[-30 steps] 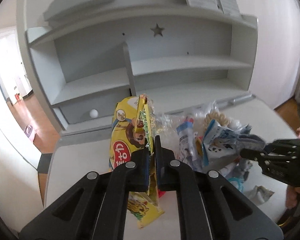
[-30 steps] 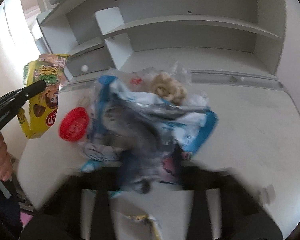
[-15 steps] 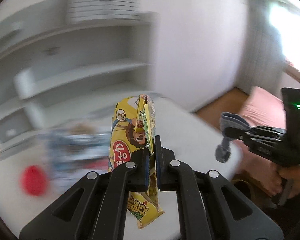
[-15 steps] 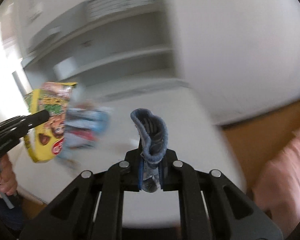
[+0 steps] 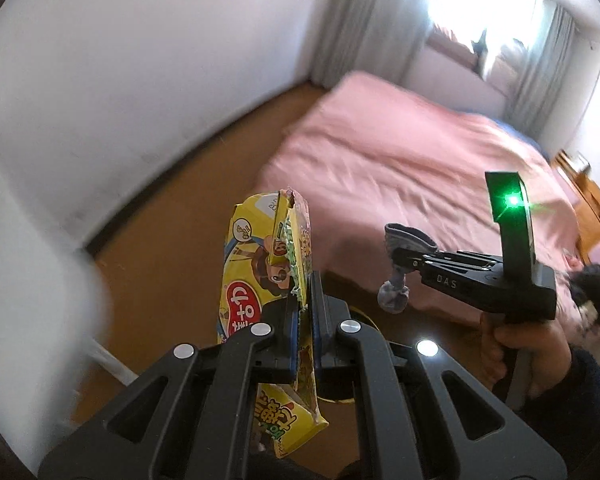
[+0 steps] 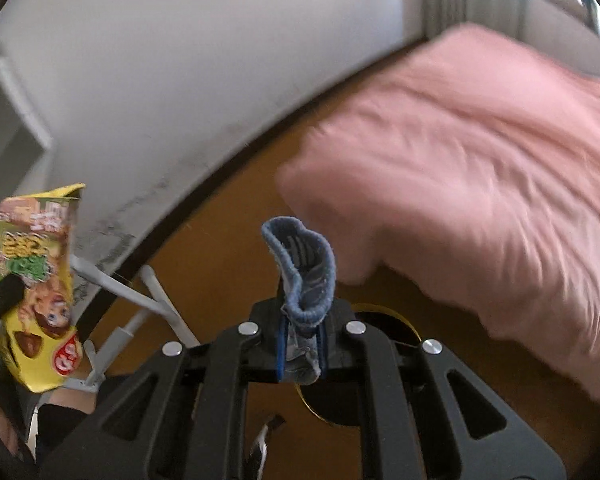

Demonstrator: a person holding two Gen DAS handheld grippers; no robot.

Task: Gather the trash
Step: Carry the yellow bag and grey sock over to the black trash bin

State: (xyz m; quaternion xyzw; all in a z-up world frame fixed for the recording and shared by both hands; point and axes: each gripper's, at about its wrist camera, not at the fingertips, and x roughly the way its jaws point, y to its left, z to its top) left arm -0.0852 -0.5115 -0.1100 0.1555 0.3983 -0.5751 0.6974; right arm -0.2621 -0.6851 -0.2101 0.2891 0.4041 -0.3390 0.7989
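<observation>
Showing red-badged Japanese lettering and cartoon art, a yellow snack wrapper [image 5: 266,280] stands clamped between the pressed-together jaws of the left gripper [image 5: 305,312]. To its right, the right gripper [image 6: 302,332] — marked "DAS" on its side — pinches a blue-grey crumpled scrap [image 6: 306,276]. Both hang above brown floor [image 5: 172,240] beside a pink bed [image 5: 420,168].

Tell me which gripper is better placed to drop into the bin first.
Right, probably: the bin shows directly beyond the right gripper and its blue scrap; from the left gripper with the yellow wrapper, it lies off-centre.
</observation>
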